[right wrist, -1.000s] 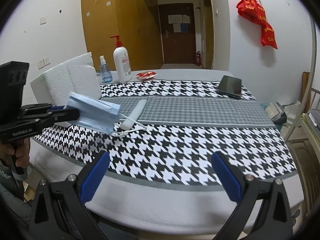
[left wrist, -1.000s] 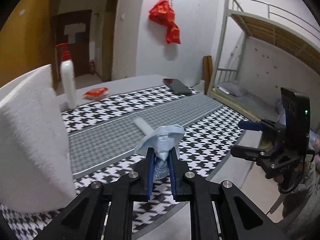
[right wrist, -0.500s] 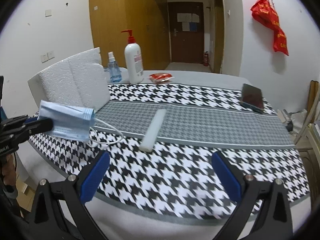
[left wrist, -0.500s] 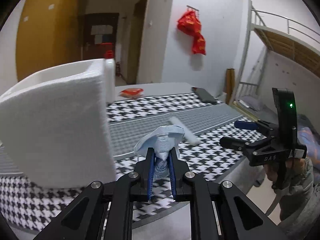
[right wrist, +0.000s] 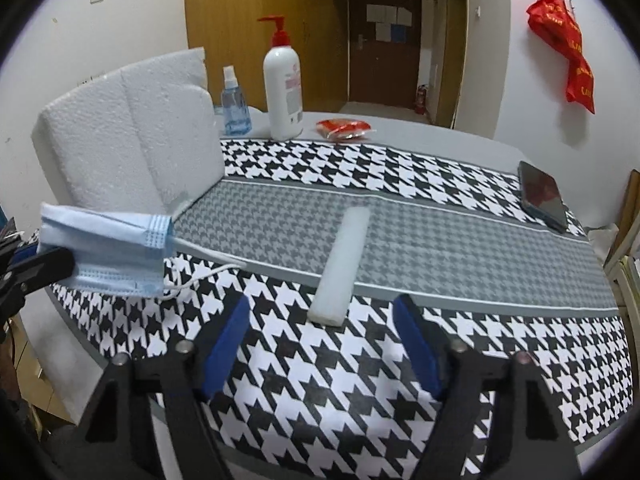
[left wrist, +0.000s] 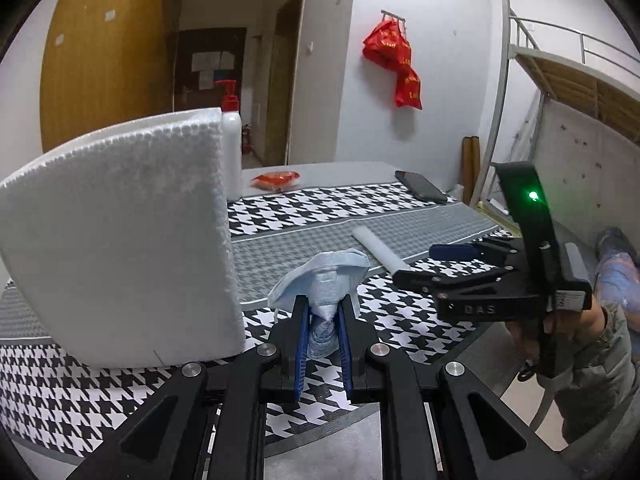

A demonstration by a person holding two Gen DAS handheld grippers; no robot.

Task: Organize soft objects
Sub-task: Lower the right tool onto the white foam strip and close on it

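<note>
A crumpled light blue face mask is pinched in my left gripper, which is shut on it above the table's near edge. In the right wrist view the mask hangs flat from the left gripper, its ear loops trailing onto the cloth. A white foam strip lies on the grey band of the cloth. My right gripper is closing, and the strip's near end sits just ahead of its tips, untouched. The left wrist view shows that gripper reaching in from the right toward the strip.
A big white foam block stands at the table's left end. A pump bottle, a blue spray bottle and a red packet sit at the back. A dark phone lies far right. A bunk bed stands beyond.
My right gripper has come in over the table to the foam strip's near end, and its jaws have narrowed. The left gripper, still holding the mask, has shifted beside the foam block.
</note>
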